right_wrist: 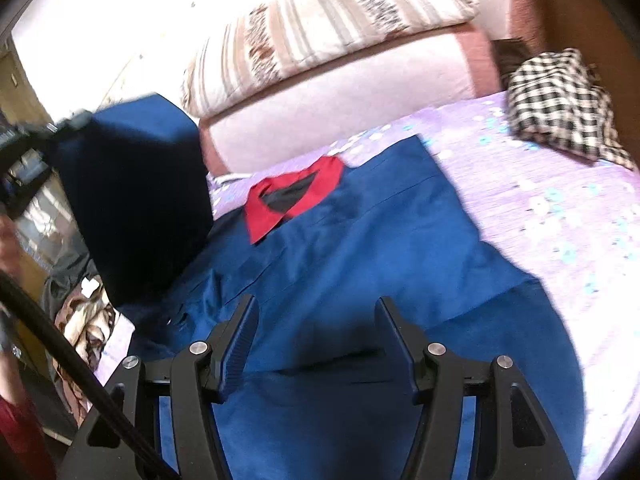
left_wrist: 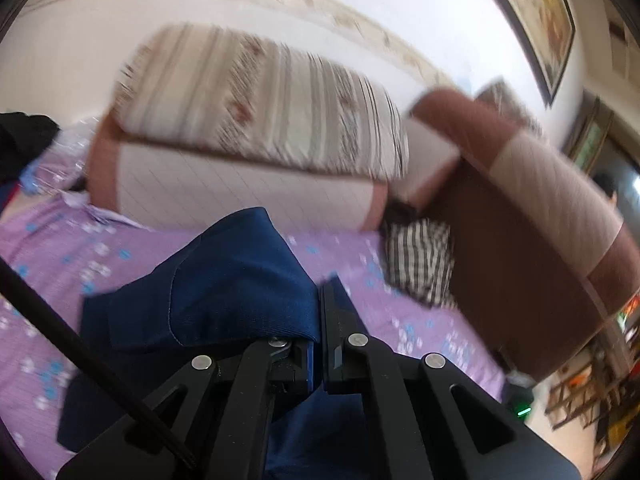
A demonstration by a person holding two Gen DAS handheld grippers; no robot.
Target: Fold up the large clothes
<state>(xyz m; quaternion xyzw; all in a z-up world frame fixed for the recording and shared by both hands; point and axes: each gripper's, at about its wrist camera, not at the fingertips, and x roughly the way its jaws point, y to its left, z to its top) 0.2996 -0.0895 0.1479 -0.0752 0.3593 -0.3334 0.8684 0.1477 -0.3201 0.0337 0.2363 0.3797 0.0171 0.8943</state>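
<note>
A large blue shirt (right_wrist: 360,248) with a red collar (right_wrist: 296,196) lies spread on the purple bed sheet (right_wrist: 560,208). My left gripper (left_wrist: 320,312) is shut on a blue sleeve or edge of the shirt (left_wrist: 224,280) and holds it lifted above the bed. That lifted part (right_wrist: 136,196) hangs at the left in the right wrist view, with the left gripper (right_wrist: 68,122) at its top. My right gripper (right_wrist: 316,312) is open and empty, just above the shirt's lower body.
A striped pillow (right_wrist: 320,28) rests on a pink and brown cushion (right_wrist: 340,108) at the head of the bed. A checked black and white garment (right_wrist: 560,104) lies at the far right corner. A brown cushion (left_wrist: 520,216) stands beside it.
</note>
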